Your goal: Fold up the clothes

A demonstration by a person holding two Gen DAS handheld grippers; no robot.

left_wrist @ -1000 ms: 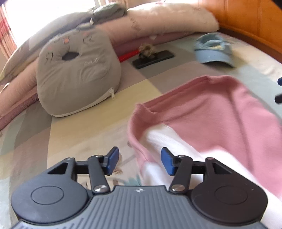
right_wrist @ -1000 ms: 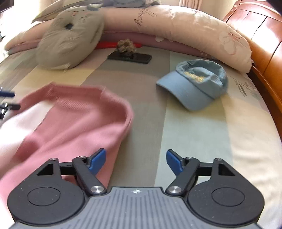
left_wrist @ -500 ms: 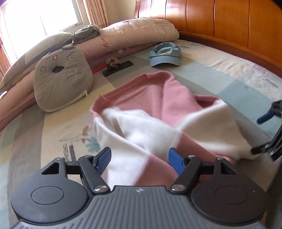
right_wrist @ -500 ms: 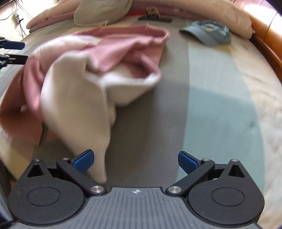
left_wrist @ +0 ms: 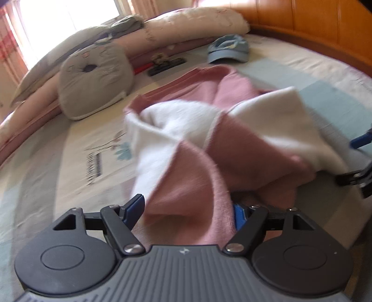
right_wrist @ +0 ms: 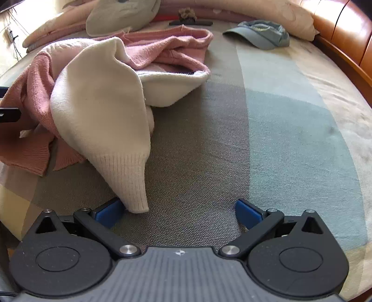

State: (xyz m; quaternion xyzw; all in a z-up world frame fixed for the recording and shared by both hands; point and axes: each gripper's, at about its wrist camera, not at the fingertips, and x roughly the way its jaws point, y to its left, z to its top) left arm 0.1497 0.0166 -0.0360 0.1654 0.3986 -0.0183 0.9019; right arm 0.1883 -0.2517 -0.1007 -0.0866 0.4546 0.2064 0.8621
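Note:
A pink and white knit sweater (left_wrist: 209, 144) lies crumpled in a heap on the bed. My left gripper (left_wrist: 186, 212) is at its near edge, jaws opening, with a pink fold lying loosely between the blue pads. My right gripper (right_wrist: 179, 211) is open wide over bare bedcover. The ribbed cuff of the white sleeve (right_wrist: 134, 185) ends just beside its left pad. The sweater (right_wrist: 100, 93) fills the left of the right wrist view. Each gripper shows at the edge of the other's view: the right gripper (left_wrist: 358, 162), the left gripper (right_wrist: 7, 113).
A blue cap (left_wrist: 229, 50) lies beyond the sweater, seen also as the cap (right_wrist: 260, 34) at the far right. A grey cat cushion (left_wrist: 93, 79) and long pillows (left_wrist: 197, 21) line the far side. A dark flat object (left_wrist: 167, 65) lies there. A wooden headboard (left_wrist: 313, 23) curves round the right.
The sweater has dropped from a spread, moving sheet into a settled heap. Both grippers have drawn back toward its near edge, and both sets of jaws have widened.

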